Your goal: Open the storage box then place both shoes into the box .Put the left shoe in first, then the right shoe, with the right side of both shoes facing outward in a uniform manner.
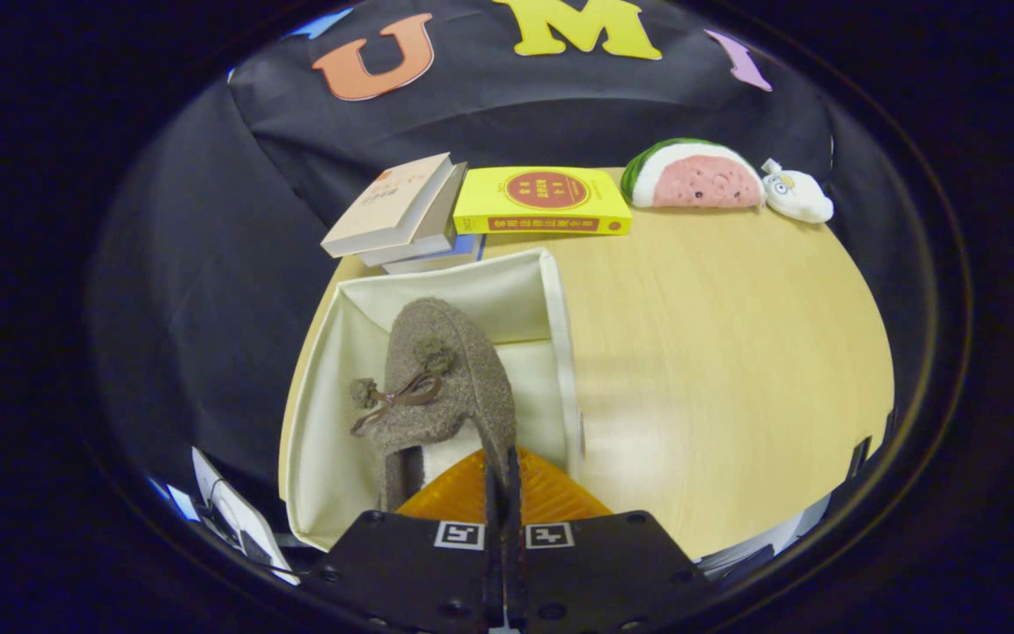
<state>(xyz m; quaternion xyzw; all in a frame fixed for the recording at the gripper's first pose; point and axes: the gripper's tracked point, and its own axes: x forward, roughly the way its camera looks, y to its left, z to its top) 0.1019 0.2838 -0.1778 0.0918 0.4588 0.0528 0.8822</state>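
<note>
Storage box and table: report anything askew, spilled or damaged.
Nothing spilled or damaged. The gripper is shut on the brown shoe's collar, hanging it toe-forward over the open storage box. Beyond, the stacked books sit fanned askew beside the yellow book.

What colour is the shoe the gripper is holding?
Greyish brown, with a brown bow; the gripper view shows the shoe best, over the box.

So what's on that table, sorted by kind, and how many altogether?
Books: 4, a leaning stack of three plus a yellow one
Soft toys: 2, watermelon slice, small white toy
Storage box: 1
Shoe: 1, fingers shut on its edge
Total: 8
</note>
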